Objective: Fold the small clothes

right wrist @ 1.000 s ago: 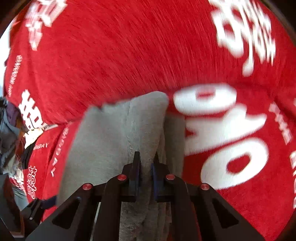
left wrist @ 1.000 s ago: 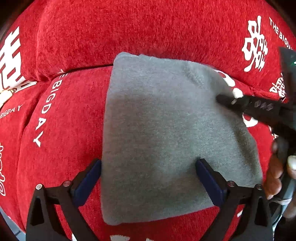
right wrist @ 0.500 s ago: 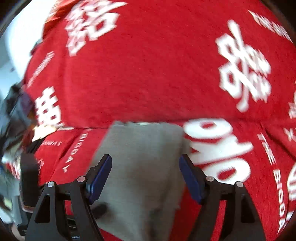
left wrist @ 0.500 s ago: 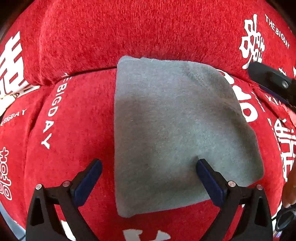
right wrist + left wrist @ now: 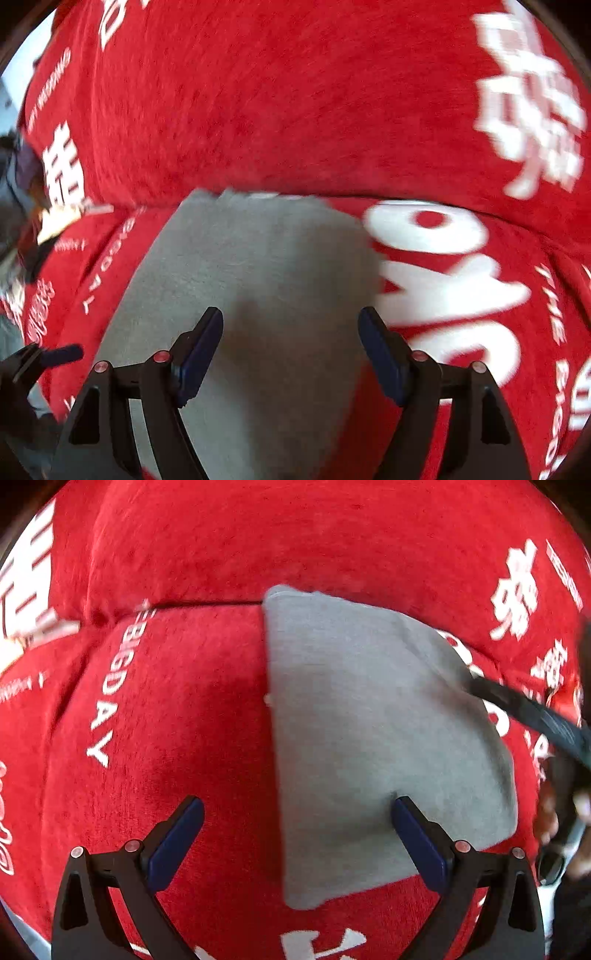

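Observation:
A small grey garment (image 5: 369, 738) lies folded flat in a rough rectangle on the red seat cushion (image 5: 177, 720), its far edge at the crease under the backrest. My left gripper (image 5: 297, 805) hovers open over the garment's left edge, one finger above red fabric, the other above grey, with nothing gripped. In the right wrist view the same garment (image 5: 258, 277) fills the middle. My right gripper (image 5: 291, 314) stands open above its near right part, holding nothing. One right finger (image 5: 535, 716) pokes in over the garment's right edge.
The sofa's red cover with white lettering wraps the backrest (image 5: 295, 546) and the seat. A person's hand (image 5: 554, 819) shows at the right edge. My left gripper's tip (image 5: 55, 354) appears at the lower left. Dark clutter (image 5: 14, 192) lies beyond the sofa's left end.
My right gripper, shut on a fold of the grey garment before, has opened, let it go and lifted. The left gripper has drifted left, so the garment now sits further right in its view.

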Demonstrator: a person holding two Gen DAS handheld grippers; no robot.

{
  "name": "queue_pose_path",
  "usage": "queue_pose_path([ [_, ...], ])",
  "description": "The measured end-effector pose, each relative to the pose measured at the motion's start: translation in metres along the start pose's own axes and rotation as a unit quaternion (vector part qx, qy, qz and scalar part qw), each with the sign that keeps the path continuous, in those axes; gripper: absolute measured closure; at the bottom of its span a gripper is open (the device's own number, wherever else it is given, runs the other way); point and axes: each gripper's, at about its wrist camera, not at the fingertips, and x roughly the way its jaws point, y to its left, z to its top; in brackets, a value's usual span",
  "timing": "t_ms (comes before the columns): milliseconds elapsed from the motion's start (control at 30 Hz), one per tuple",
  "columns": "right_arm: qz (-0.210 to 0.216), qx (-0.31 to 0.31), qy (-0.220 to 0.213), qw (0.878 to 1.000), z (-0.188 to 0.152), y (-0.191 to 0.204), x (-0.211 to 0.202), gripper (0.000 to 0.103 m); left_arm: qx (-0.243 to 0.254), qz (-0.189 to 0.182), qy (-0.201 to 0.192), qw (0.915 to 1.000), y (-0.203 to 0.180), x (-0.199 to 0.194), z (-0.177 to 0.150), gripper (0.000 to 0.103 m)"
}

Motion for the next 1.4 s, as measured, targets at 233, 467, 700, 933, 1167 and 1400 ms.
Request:
queue_pose_path([
  [233, 0.047, 0.162, 0.002, 0.986, -0.047, -0.1, -0.05, 0.021, -0.029, -0.042, 0.01, 0.9987, 0.021, 0.005, 0.023, 0.001],
  [467, 0.139, 0.178, 0.035, 0.974, -0.045, -0.083, -0.013, 0.021, -0.057, -0.126, 0.073, 0.9876, 0.008, 0.047, 0.047, 0.001],
  [700, 0.178, 0.174, 0.062, 0.966, -0.023, -0.061, 0.038, 0.019, -0.04, -0.134, 0.076, 0.9872, -0.011, 0.071, 0.066, 0.001],
  [933, 0.15, 0.078, 0.055, 0.984, -0.013, -0.019, 0.047, 0.058, -0.002, -0.111, 0.033, 0.9933, -0.023, 0.059, 0.065, 0.043],
  [1167, 0.142, 0.051, 0.018, 0.988, -0.018, 0.009, 0.003, 0.065, 0.02, -0.107, 0.016, 0.994, -0.025, 0.02, 0.05, 0.057],
  [1400, 0.128, 0.018, -0.001, 0.992, -0.038, 0.041, -0.056, 0.065, 0.021, -0.115, 0.001, 0.9931, -0.017, -0.032, 0.013, 0.057],
])
